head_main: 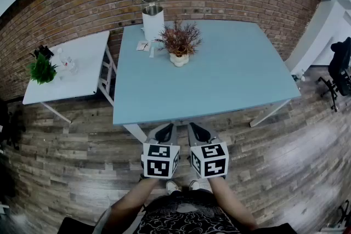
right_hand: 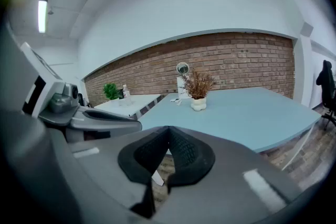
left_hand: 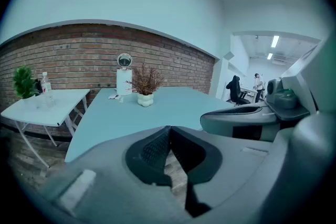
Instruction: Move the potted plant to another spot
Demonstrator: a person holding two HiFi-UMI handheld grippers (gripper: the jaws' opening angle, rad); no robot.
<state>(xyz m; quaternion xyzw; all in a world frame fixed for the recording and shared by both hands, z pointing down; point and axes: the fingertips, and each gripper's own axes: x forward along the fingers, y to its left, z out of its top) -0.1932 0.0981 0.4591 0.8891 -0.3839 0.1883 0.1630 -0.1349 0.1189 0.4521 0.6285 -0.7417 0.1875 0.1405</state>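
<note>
A potted plant (head_main: 179, 44) with dry reddish-brown twigs in a lumpy cream pot stands toward the back of the light blue table (head_main: 230, 85). The left gripper view shows the same plant (left_hand: 145, 85) far off, and in the right gripper view the plant (right_hand: 198, 89) is just as distant. Both grippers hang side by side in front of the table's near edge, well short of the plant. My left gripper (head_main: 166, 132) is shut with nothing in it. So is my right gripper (head_main: 198, 131), its pads (right_hand: 178, 150) pressed together.
A tall white appliance (head_main: 152, 15) with a round top stands just behind the plant, small paper items beside it. A white side table (head_main: 82, 71) at the left carries a green plant (head_main: 41, 69) and a bottle. A brick wall runs behind; an office chair (head_main: 340, 71) stands at the right.
</note>
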